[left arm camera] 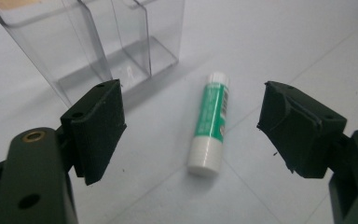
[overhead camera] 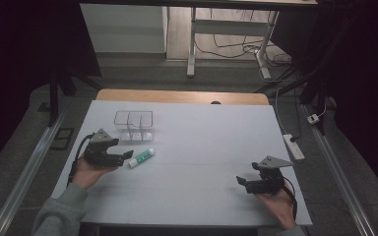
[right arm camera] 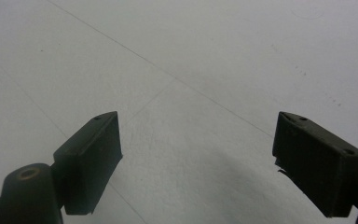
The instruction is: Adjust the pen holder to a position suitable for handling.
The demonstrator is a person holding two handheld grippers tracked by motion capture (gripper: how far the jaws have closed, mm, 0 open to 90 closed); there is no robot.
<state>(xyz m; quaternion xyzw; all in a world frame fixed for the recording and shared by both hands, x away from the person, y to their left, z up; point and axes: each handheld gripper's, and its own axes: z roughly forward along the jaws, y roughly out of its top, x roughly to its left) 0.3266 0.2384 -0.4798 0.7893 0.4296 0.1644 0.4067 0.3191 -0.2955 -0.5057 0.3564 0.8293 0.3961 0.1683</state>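
we hold the left gripper [left arm camera: 191, 128] with jaws spread wide and nothing pinched; the green-and-white glue stick [left arm camera: 210, 123] lies flat on the table at frame centre, below the clear plastic organizer [left arm camera: 98, 42]. our right gripper [right arm camera: 196, 161] gapes too, over the bare white table [right arm camera: 191, 56].

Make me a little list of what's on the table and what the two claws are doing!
Table: white sheet over a wooden top
Glue stick: green and white, lying flat on the sheet, not held
Clear box: see-through organizer with compartments, standing just behind the glue stick
Left claw: jaws wide apart, glue stick lying ahead between them, pads not touching it
Right claw: jaws open, nothing between them, over bare sheet
Likely next: left claw may close on the glue stick
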